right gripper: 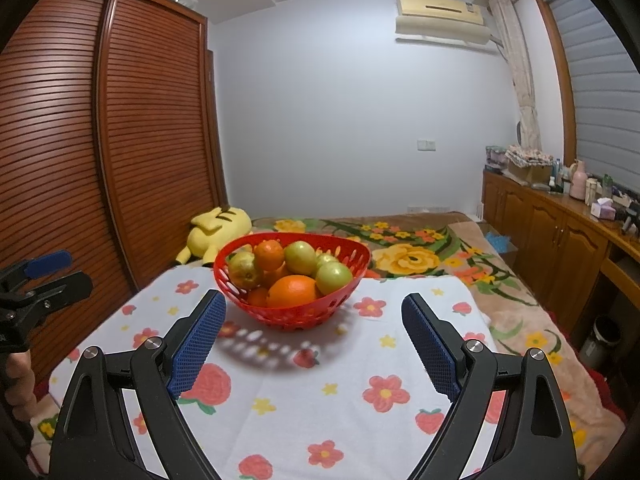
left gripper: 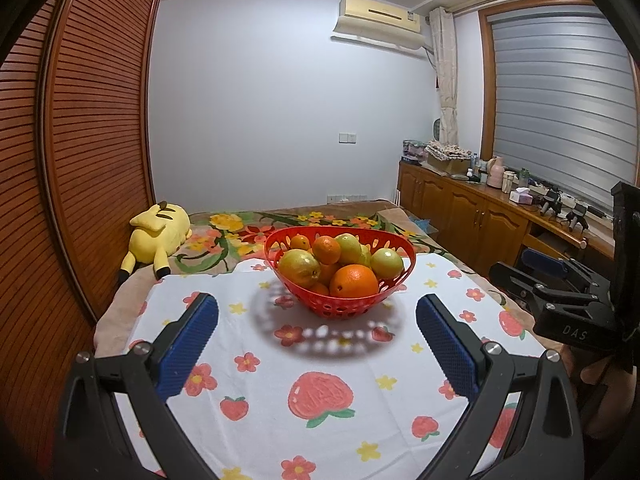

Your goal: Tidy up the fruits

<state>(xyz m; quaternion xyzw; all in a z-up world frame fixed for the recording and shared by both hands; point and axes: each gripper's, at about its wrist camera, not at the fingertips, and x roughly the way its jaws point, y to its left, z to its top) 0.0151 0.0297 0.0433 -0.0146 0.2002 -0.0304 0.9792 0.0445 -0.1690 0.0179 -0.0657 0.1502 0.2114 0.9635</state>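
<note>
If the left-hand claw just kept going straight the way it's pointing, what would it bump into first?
Most likely the red basket of fruit. It sits almost dead ahead between the open left gripper fingers, with only bare flowered cloth before it. Depth is hard to judge, so it might touch the cloth first.

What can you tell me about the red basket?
The red basket looks like shiny plastic, a round bowl with oval holes all around its wall. It stands upright on the flowery white cloth, casting a spotted shadow toward the camera. It is full of oranges and green-yellow fruits. No gripper touches it.

Each black claw (left gripper: 317, 314) has 2 blue ribbed pads (left gripper: 188, 346) and silver screws.
</note>
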